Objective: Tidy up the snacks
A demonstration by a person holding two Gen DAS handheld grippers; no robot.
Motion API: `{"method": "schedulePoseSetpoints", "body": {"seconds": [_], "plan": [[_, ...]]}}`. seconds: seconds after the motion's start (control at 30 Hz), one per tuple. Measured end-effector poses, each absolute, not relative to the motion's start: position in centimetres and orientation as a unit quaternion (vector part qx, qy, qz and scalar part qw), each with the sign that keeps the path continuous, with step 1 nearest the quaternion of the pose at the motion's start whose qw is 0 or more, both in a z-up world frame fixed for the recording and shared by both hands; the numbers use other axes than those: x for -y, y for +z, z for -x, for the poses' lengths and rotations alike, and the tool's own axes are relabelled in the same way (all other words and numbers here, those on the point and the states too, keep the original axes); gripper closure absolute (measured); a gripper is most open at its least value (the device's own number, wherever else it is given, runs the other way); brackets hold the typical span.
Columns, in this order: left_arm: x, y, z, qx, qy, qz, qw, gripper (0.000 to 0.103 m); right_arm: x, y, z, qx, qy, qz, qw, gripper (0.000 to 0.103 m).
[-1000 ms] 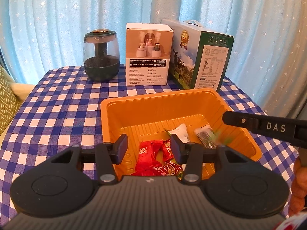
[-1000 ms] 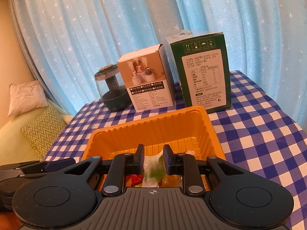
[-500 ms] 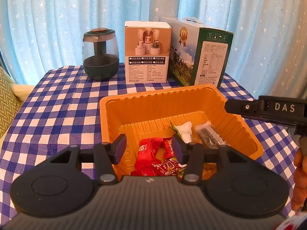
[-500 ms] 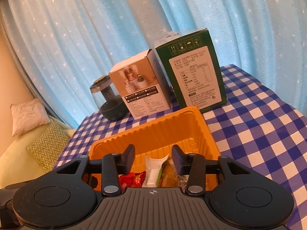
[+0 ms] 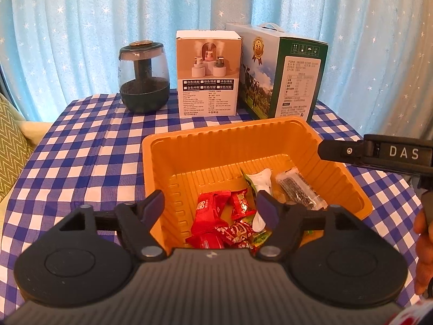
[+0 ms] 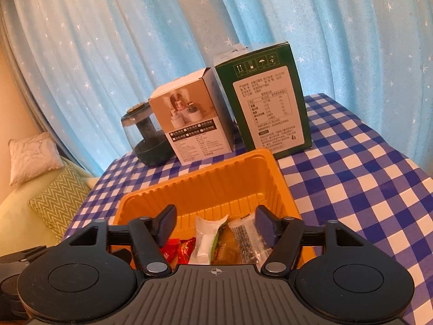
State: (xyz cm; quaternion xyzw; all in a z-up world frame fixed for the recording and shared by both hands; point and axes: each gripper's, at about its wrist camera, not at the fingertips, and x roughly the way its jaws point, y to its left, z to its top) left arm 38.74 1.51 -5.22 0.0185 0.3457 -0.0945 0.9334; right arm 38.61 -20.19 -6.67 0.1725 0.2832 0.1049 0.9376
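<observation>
Snacks [image 5: 238, 219] in red, white and clear wrappers lie partly hidden in the orange tray [image 5: 349, 184], below both empty, opening grippers [image 5: 211, 205] [image 6: 215, 223].

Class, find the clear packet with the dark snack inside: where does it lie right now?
The clear packet lies inside the orange tray, toward its right side in the left wrist view, just right of the white and green packet.

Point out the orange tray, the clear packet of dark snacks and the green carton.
orange tray [image 5: 189, 146]: left wrist view, bare far-left inner wall.
clear packet of dark snacks [image 5: 297, 189]: left wrist view, middle of the wrapper.
green carton [image 6: 268, 108]: right wrist view, white label panel.
</observation>
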Motion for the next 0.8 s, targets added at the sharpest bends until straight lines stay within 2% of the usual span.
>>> {"method": "schedulePoseSetpoints", "body": {"seconds": [0.13, 0.4, 0.8], "plan": [[-1.7, -5.0, -37.7, -0.339, -0.089, -0.022, 0.936, 0.017, 20.3, -6.5, -37.9, -0.284, 0.107, -0.170, 0.938, 0.026], [-2.2, -3.7, -34.5, -0.314, -0.081, -0.023, 0.946, 0.006, 20.7, -6.6, -34.8, -0.291, 0.099, -0.158, 0.939, 0.024], [-2.7, -1.8, -25.6, -0.303, -0.054, 0.008, 0.951, 0.004, 20.7, -5.3, -27.1, -0.289, 0.098, -0.123, 0.944, 0.023]]}}
